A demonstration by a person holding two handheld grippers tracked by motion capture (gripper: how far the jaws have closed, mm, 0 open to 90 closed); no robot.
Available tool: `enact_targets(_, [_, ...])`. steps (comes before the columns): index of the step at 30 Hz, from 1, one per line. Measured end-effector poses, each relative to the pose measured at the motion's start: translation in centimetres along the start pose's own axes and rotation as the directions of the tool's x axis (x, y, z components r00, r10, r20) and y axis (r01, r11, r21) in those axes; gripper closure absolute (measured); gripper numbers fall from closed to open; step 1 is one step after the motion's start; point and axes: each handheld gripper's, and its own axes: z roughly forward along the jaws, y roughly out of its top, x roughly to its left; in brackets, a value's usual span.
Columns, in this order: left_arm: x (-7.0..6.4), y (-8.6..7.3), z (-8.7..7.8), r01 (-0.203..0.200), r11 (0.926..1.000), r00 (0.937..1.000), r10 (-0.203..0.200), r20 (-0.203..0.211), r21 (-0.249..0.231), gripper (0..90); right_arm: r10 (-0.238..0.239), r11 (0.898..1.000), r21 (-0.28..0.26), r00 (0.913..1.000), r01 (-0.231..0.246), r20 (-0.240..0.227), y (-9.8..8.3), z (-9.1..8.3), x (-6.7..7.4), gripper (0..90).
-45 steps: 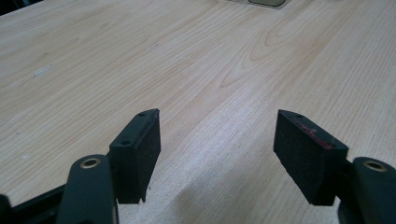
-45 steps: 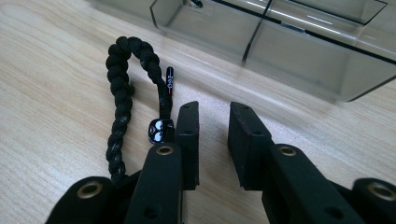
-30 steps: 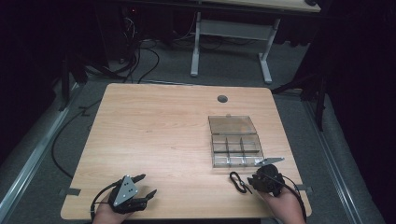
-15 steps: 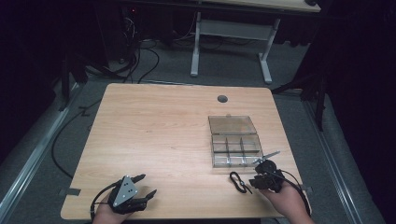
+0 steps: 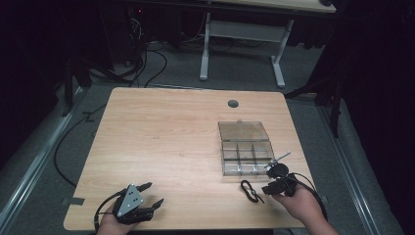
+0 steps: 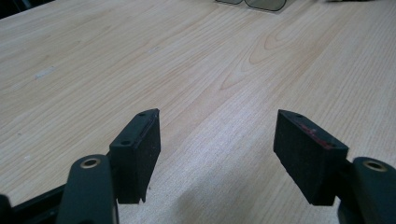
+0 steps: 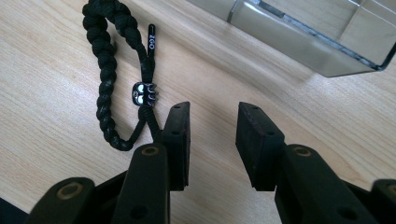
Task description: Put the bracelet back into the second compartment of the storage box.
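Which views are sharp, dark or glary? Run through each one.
High view: the wooden table is evenly lit, the room around it nearly black. Left gripper view: crisp wood grain, a soft shadow under the left gripper. Right gripper view: the black braided cord is sharp, the clear plastic box shows bright edge glints, and the jaws are slightly soft.

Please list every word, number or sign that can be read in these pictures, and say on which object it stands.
"OGO", uncertain: small white characters on the black tip of the cord end of the braided black bracelet; the reading is doubtful.
The clear compartment box and the wooden table carry no readable text.
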Motion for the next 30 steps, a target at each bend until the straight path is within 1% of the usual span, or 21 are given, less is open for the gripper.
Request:
enact_targets(3, [0.0,0.0,0.0,0.004,1.0,1.0,-0.004,0.001,-0.003,32.4,0.001,1.0,0.017,1.0,-0.001,-0.001,0.2,0.0,0.0,64.9])
enact_targets(5, [0.0,0.0,0.0,0.005,1.0,1.0,-0.005,0.003,-0.001,32.4,-0.001,1.0,0.02,1.0,0.001,-0.003,0.3,0.0,0.0,64.8])
enact_targets(6, [0.0,0.0,0.0,0.005,1.0,1.0,-0.005,0.004,-0.002,32.4,-0.012,0.999,0.034,0.9999,0.012,0.0,0.4,0.0,-0.1,64.4])
enact_targets(7, [0.0,0.0,0.0,0.004,1.0,1.0,-0.004,0.003,-0.002,32.4,-0.002,0.999,0.04,1.0,0.002,-0.003,0.4,0.0,0.0,64.2])
enact_targets(17, [0.0,0.0,0.0,0.0,1.0,1.0,0.0,0.002,0.001,32.3,-0.013,0.996,0.092,0.9999,0.013,-0.001,0.7,0.2,0.0,59.8])
enact_targets(18, [0.0,0.0,0.0,0.0,1.0,1.0,0.0,0.002,0.001,32.3,-0.011,0.995,0.103,0.9999,0.011,0.002,0.8,0.2,0.1,59.4])
enact_targets(23, [0.0,0.0,0.0,-0.001,1.0,1.0,0.001,0.004,0.002,32.3,-0.031,0.993,0.117,0.9995,0.031,0.0,1.0,0.1,0.5,58.6])
enact_targets(26, [0.0,0.0,0.0,-0.005,1.0,1.0,0.005,0.006,0.005,32.3,-0.044,0.991,0.129,0.999,0.044,-0.006,1.2,-0.1,1.1,56.6])
enact_targets(27, [-0.1,0.0,0.0,-0.004,1.0,1.0,0.004,0.006,0.003,32.3,-0.054,0.99,0.13,0.9985,0.054,-0.009,1.3,-0.2,1.2,56.3])
enact_targets(30, [0.0,0.0,0.0,-0.003,1.0,1.0,0.003,0.006,0.005,32.3,-0.064,0.989,0.132,0.9979,0.065,-0.012,1.6,-0.5,1.7,55.4])
